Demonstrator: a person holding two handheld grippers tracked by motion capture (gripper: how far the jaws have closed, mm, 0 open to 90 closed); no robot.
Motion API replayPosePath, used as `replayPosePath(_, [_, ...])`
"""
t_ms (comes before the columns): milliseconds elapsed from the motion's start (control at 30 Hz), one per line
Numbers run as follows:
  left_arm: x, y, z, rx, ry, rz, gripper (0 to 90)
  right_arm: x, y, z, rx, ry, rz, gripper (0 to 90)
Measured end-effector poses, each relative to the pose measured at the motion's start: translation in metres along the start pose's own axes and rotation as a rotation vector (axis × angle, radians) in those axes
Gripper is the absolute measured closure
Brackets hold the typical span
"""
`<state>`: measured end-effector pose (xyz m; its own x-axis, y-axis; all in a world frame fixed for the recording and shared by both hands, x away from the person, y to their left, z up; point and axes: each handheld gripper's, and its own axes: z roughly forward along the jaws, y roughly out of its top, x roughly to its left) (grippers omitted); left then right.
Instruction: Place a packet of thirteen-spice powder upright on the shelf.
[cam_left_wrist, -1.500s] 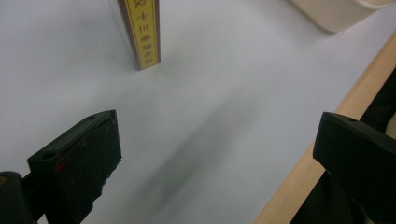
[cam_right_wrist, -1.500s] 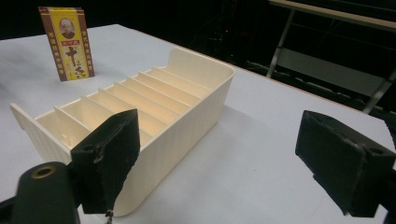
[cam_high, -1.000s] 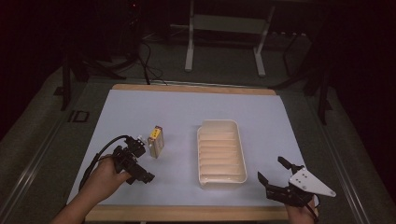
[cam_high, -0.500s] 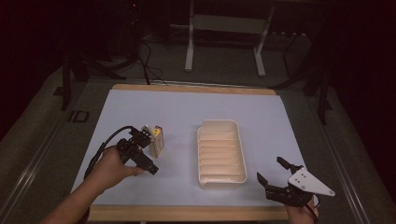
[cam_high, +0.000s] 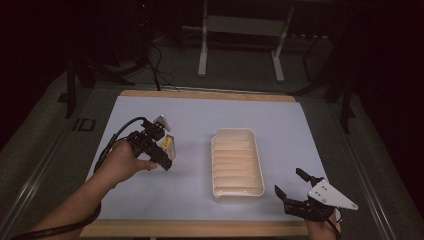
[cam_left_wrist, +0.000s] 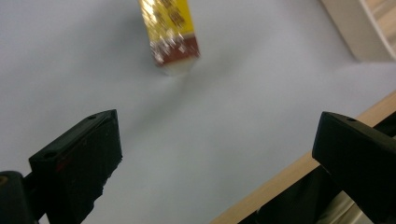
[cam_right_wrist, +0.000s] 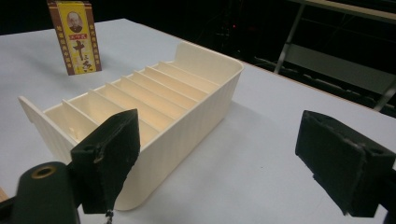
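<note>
The right gripper (cam_high: 294, 189) sat nearest, at about 5 o'clock on the table (cam_high: 200, 205), close to the front edge. Its jaws stood wide apart and held nothing. In the right gripper view the same gripper (cam_right_wrist: 224, 163) faced the cream tray (cam_right_wrist: 154, 107), which lay just ahead of it.

A bit farther in, at 9 o'clock, the person's left hand (cam_high: 122, 162) held the left gripper (cam_high: 165, 150). Its jaws were also spread wide with nothing between them. In the left gripper view the left gripper (cam_left_wrist: 215, 154) pointed down at the table, and the little yellow box (cam_left_wrist: 170, 30) stood just past the jaws, not touching them.

From above, the yellow box (cam_high: 169, 145) stood upright right beside the left gripper. The tray (cam_high: 237, 162) with its slots lay near the middle, toward 3 o'clock from the box, well apart from it.
</note>
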<state>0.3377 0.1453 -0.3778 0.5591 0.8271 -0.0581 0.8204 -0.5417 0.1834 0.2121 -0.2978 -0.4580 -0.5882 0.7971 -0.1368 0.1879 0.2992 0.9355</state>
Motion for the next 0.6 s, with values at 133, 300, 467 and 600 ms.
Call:
replayPosePath(133, [0.004, 0.014, -0.002, -0.012, 0.017, -0.001, 3.5, -0.001, 0.0, 0.0, 0.0, 0.001, -0.001, 13.9])
replayPosePath(300, [0.009, 0.03, 0.003, 0.001, 0.016, -0.016, 5.5, 0.0, 0.0, 0.0, -0.005, 0.005, 0.0, 13.9])
replayPosePath(467, [0.015, 0.043, 0.014, 0.019, 0.027, -0.027, 15.0, -0.001, -0.001, 0.0, -0.003, 0.009, 0.003, 13.9])
replayPosePath(600, [0.023, 0.05, 0.024, 0.034, 0.034, -0.059, 19.7, 0.0, -0.001, 0.0, -0.002, 0.01, 0.002, 14.0])
